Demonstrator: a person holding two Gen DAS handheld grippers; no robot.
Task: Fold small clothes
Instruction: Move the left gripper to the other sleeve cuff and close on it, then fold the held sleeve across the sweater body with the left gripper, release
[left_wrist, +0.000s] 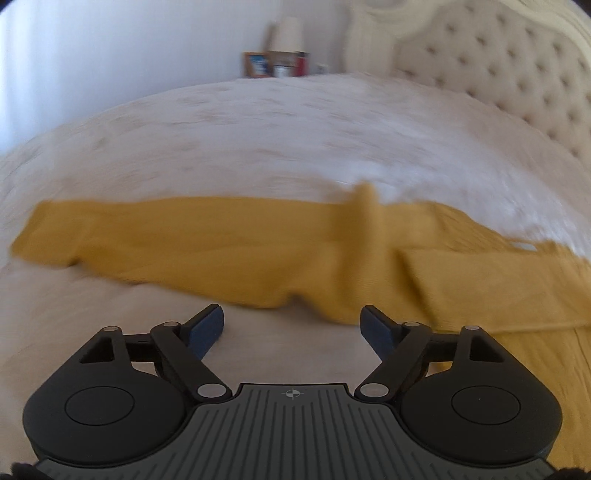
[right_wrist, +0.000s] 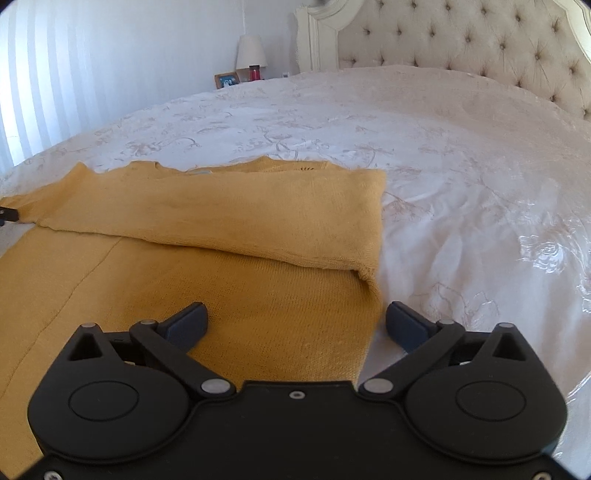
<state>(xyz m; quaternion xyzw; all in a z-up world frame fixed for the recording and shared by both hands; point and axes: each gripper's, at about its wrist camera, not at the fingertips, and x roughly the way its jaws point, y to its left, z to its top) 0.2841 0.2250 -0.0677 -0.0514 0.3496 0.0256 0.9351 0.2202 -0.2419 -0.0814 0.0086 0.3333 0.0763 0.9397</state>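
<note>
One bed (right_wrist: 424, 122) fills both views, spread with a white floral-embroidered cover, and one tufted cream headboard (right_wrist: 461, 40) stands at its far end. Beyond the bed, against the wall, stand one lamp (right_wrist: 251, 51), one framed photo (right_wrist: 226, 79) and one red jar (right_wrist: 254, 73).

One sweater (right_wrist: 229, 229) lies flat on the cover. It is mustard-yellow knit, with a fine ribbed texture. In the right wrist view one sleeve is folded across the chest, so a straight folded edge runs down the right side, and the scalloped neckline shows at the far edge. In the left wrist view, which is motion-blurred, the sweater (left_wrist: 229, 240) stretches across the frame with the other sleeve laid out long to the left.

Two grippers show, one per view. The left gripper (left_wrist: 291, 325) has its jaws apart, holding nothing, over bare cover just beside the near edge of the knit. The right gripper (right_wrist: 297, 321) also has its jaws apart and empty, straddling the sweater's right edge: one finger over the knit, the other over the cover.
</note>
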